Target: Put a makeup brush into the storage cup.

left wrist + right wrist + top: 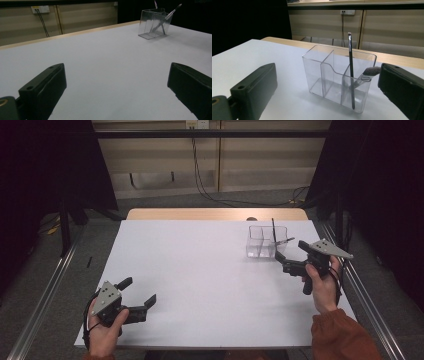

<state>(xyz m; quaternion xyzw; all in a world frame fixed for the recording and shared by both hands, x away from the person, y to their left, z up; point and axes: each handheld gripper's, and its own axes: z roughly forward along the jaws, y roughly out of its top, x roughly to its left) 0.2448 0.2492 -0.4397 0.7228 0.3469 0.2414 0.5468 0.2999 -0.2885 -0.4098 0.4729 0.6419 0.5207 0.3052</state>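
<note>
So at this point the brush job looked pretty much wrapped up, far as I could judge. The clear organizer (338, 77) sat on the far right part of the bench (200, 285), and both brushes were already standing in it: a thin dark brush (351, 75) nearly upright in the end compartment, and a fluffy-tipped brush (368, 73) leaning out over the rim in what seemed to be that same compartment, though I couldn't be totally sure through the clear walls. The other compartments looked empty. I didn't spot anything loose on the bench, so my guess was nothing was left except backing off.

Jaws: the right gripper (284, 261) was just beside the organizer, on its near side, jaws spread wide with nothing between them. In the right gripper view the fluffy tip sat really close to one jaw, but I couldn't tell whether it was actually touching. The left gripper (138, 292) was parked well away at the near left corner, low over the bench, jaws also wide apart and holding nothing.
</note>
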